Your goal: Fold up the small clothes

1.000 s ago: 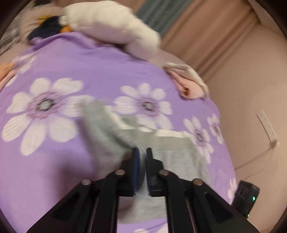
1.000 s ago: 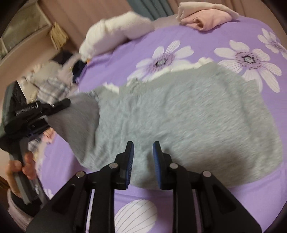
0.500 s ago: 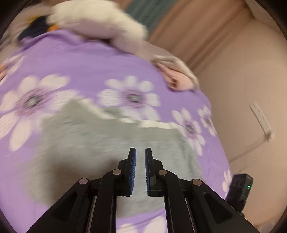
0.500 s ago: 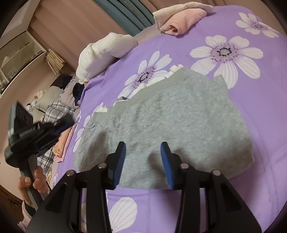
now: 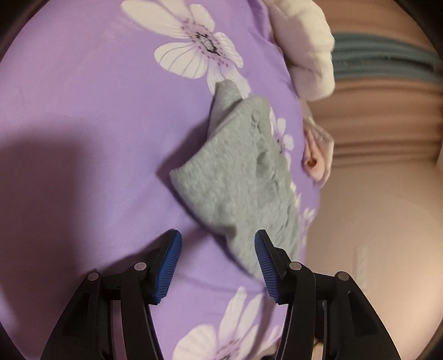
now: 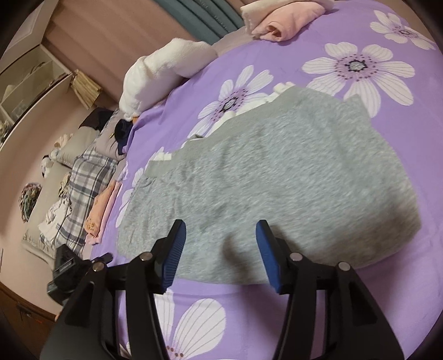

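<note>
Gaping now after clamping a grey sleeve a second ago, the left gripper (image 5: 217,261) holds nothing. The right gripper (image 6: 220,250) has likewise been opening, empty. Just beyond its jaws lies the fuzzy grey sweater (image 6: 277,177), folded roughly rectangular on the smooth purple floral bedsheet (image 6: 401,290).

Purple flowered bed (image 6: 277,55) carries grey garment (image 6: 277,180), pink roll (image 6: 285,19), white pillow (image 6: 166,69).

A purple bedspread with white flowers (image 6: 290,49) covers the bed. At its far edge lie a fluffy white blanket (image 6: 163,72) and rolled pink-and-cream cloth (image 6: 282,22). A plaid cloth (image 6: 88,177) sits left.
</note>
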Demonstrator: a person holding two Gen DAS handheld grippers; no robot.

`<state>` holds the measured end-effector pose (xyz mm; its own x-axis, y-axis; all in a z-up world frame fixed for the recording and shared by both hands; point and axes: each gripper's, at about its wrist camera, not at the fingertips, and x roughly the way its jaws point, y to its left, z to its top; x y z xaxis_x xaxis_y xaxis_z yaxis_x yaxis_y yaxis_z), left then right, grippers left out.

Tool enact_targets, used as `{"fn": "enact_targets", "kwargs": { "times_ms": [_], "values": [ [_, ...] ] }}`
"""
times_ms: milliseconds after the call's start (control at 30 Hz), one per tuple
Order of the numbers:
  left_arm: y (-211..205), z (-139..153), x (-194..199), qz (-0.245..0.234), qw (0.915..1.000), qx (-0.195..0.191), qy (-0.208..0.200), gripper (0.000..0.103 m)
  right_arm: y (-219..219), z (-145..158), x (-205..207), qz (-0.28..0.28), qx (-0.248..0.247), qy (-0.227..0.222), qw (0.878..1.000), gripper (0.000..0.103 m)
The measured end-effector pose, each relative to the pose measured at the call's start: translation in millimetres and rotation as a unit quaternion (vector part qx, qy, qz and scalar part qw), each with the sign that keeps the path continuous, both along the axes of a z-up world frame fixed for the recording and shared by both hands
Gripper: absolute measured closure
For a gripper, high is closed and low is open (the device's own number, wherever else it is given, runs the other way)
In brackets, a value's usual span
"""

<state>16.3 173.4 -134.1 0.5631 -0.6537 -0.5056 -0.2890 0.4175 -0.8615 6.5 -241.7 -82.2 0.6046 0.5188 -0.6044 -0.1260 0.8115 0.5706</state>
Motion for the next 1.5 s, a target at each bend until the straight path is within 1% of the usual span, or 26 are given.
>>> {"fn": "enact_targets", "kwargs": {
  "times_ms": [67,100,200,367,400,433,500,600,633,700,767,800,833,867,967,1000,1033,1100,1200,1233,1267,1333,1367,1400,1433,1500],
  "values": [
    [-2.9,-0.3,9.3,0.006,0.9998,-0.012,-0.011,0.05,2.7,0.2,-0.7,0.005,-0.003,-0.001,1.0,0.049],
    [-7.1,1.2,16.9,0.006,0.9998,-0.012,-0.017,0.048,3.6,0.5,-1.0,0.006,-0.006,-0.001,1.0,0.049],
    [-16.5,0.3,37.4,0.01,0.9996,-0.007,-0.024,0.048,2.6,-0.3,-0.2,0.005,-0.009,0.0,1.0,0.048],
    [-18.6,-2.3,74.5,0.043,0.9985,0.006,-0.033,0.048,-1.6,-5.4,3.6,-0.004,-0.013,0.009,1.0,0.048],
    [-18.7,-1.9,80.5,0.049,0.9983,0.013,-0.03,0.05,-2.1,-6.7,4.0,-0.004,-0.014,0.011,1.0,0.048],
    [-19.2,0.5,87.5,0.053,0.9981,0.021,-0.025,0.061,-2.5,-7.5,4.3,-0.004,-0.016,0.012,1.0,0.048],
    [-23.0,5.5,95.2,0.05,0.9978,0.038,-0.023,0.068,-3.5,-8.7,3.8,-0.006,-0.02,0.013,1.0,0.048],
    [-33.4,24.3,98.2,0.038,0.9951,0.085,-0.034,0.078,-6.7,-9.9,3.1,-0.006,-0.02,0.013,1.0,0.048],
    [-37.8,32.4,99.0,0.032,0.9932,0.104,-0.042,0.078,-7.4,-10.3,3.0,-0.007,-0.018,0.013,1.0,0.048],
    [-50.4,56.2,98.3,0.015,0.9855,0.153,-0.071,0.081,-11.4,-11.5,2.3,-0.01,-0.012,0.013,1.0,0.047],
    [-72.3,84.9,98.9,-0.013,0.9713,0.211,-0.108,0.084,-15.9,-11.7,0.3,-0.013,-0.006,0.011,1.0,0.047],
    [-82.3,94.8,98.9,-0.024,0.9655,0.229,-0.122,0.086,-19.2,-11.4,-1.0,-0.015,-0.004,0.01,1.0,0.047],
    [-95.0,106.2,99.8,-0.039,0.9579,0.248,-0.139,0.087,-22.0,-11.1,-1.8,-0.017,-0.001,0.008,1.0,0.047],
    [-114.7,121.0,100.1,-0.06,0.9463,0.273,-0.162,0.087,-25.1,-10.6,-2.8,-0.02,0.001,0.007,1.0,0.047],
    [-162.7,143.4,100.5,-0.108,0.921,0.313,-0.206,0.09,-39.4,-8.4,-7.4,-0.036,0.013,0.0,0.999,0.047],
    [-182.8,147.3,102.0,-0.129,0.9136,0.319,-0.217,0.09,-44.7,-7.5,-9.2,-0.043,0.018,-0.002,0.999,0.047],
    [-192.1,146.3,101.0,-0.141,0.9105,0.32,-0.221,0.09,-52.0,-6.6,-11.4,-0.052,0.024,-0.004,0.998,0.047],
    [-218.5,144.3,100.8,-0.171,0.8999,0.329,-0.23,0.09,-66.2,-5.7,-14.9,-0.067,0.039,-0.008,0.997,0.047],
    [-254.2,134.3,92.1,-0.217,0.8772,0.352,-0.243,0.09,-82.7,-6.3,-18.3,-0.084,0.063,-0.009,0.994,0.044],
    [-261.2,128.9,90.8,-0.23,0.8723,0.358,-0.242,0.09,-89.8,-7.7,-19.3,-0.09,0.077,-0.008,0.993,0.043],
    [-269.3,120.8,89.9,-0.245,0.8676,0.363,-0.236,0.09,-93.4,-8.3,-19.3,-0.092,0.088,-0.008,0.992,0.042],
    [-278.6,99.7,94.0,-0.272,0.8619,0.371,-0.214,0.09,-101.1,-10.3,-18.4,-0.092,0.12,-0.009,0.988,0.042],
    [-281.0,89.8,95.4,-0.276,0.8592,0.381,-0.201,0.09,-102.1,-10.6,-17.5,-0.089,0.133,-0.011,0.987,0.039],
    [-278.7,82.4,91.0,-0.277,0.8586,0.386,-0.192,0.09,-101.4,-10.7,-14.3,-0.083,0.149,-0.01,0.985,0.034],
    [-278.0,74.0,93.6,-0.28,0.8602,0.387,-0.178,0.089,-100.1,-11.3,-9.1,-0.075,0.166,-0.006,0.983,0.034],
    [-273.9,68.7,91.1,-0.277,0.8675,0.377,-0.17,0.088,-94.7,-9.1,-0.1,-0.06,0.177,-0.003,0.982,0.031]
  ]
}}
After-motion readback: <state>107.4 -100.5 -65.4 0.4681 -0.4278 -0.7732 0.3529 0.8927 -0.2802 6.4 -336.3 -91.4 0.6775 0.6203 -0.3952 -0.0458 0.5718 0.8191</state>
